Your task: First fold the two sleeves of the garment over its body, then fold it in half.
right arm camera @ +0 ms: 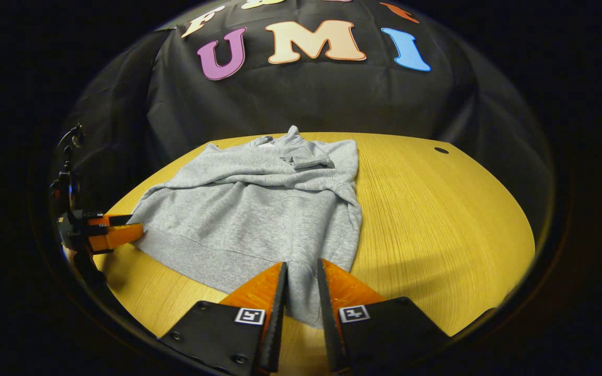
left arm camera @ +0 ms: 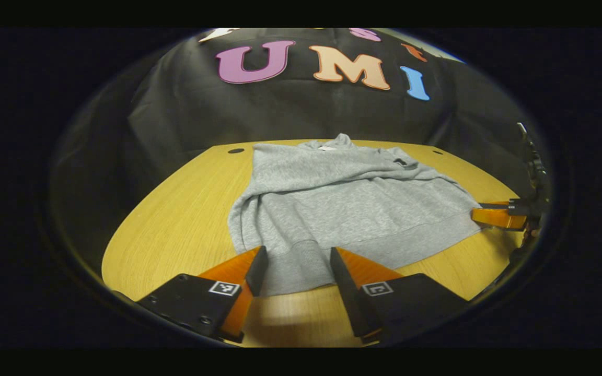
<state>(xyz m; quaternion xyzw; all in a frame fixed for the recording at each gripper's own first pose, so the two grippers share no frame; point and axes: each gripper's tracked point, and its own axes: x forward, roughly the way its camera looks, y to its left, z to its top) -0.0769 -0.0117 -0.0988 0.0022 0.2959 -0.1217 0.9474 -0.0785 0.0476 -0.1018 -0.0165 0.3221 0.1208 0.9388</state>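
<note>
On the wooden table point(left arm camera: 175, 219) the grey sweatshirt point(left arm camera: 343, 209) lies flat with both sleeves already folded across its body, hem at the near edge. Left gripper point(left arm camera: 297, 263) sits wide open around the left hem corner, right gripper point(right arm camera: 301, 279) narrowed on the right corner, though I can't tell if it's pinching yet. I'd grab both ribbed corners evenly and lift together toward the far collar, since soft fleece bunches easily.

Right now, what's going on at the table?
A person works two handheld grippers on a grey sweatshirt spread on the wooden table. Both sleeves look already folded over the body. The left gripper, jaws open, straddles one bottom corner of the hem; the right gripper, jaws nearly closed, straddles the other. The half-fold is not yet done.
</note>
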